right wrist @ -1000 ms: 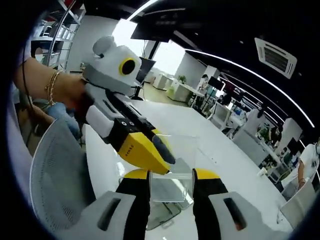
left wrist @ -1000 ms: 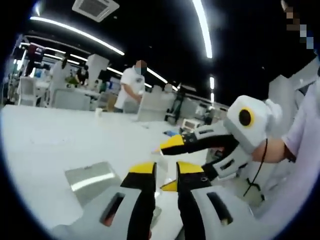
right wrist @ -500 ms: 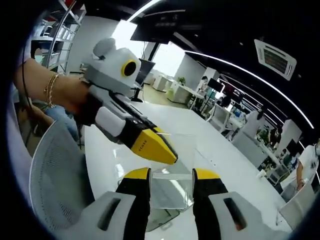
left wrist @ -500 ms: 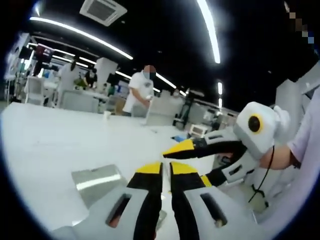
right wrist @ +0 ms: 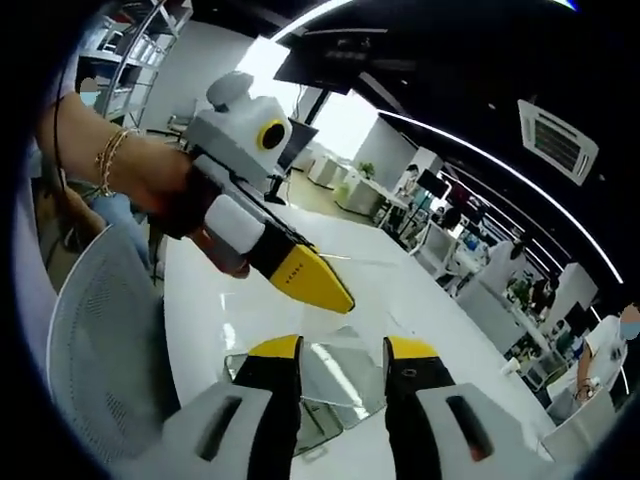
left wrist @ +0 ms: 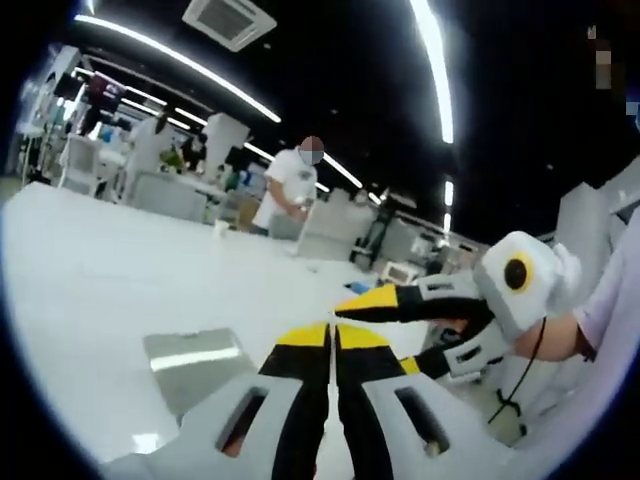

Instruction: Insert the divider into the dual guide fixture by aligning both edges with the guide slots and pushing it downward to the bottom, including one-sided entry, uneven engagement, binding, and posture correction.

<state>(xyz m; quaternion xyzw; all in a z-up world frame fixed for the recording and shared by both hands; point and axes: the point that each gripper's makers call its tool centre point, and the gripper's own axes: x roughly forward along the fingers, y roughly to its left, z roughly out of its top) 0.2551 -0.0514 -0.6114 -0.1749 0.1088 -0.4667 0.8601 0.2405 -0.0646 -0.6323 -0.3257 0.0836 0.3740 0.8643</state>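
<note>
left gripper (left wrist: 332, 335): jaws pressed together on clear divider (right wrist: 350, 290) edge, above table (left wrist: 90, 280) | right gripper (right wrist: 342, 350): jaws apart, holding nothing | fixture (left wrist: 190, 362): on table, below-left of left gripper

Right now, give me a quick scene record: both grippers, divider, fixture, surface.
left gripper: jaws closed together, raised above the table
right gripper: jaws apart, gripping nothing
clear plastic divider sheet: only faint edges visible, next to the left gripper's tip; can't confirm it is gripped
reflective flat fixture plate: lying on the table, no divider in it
white table: carries the plate
</note>
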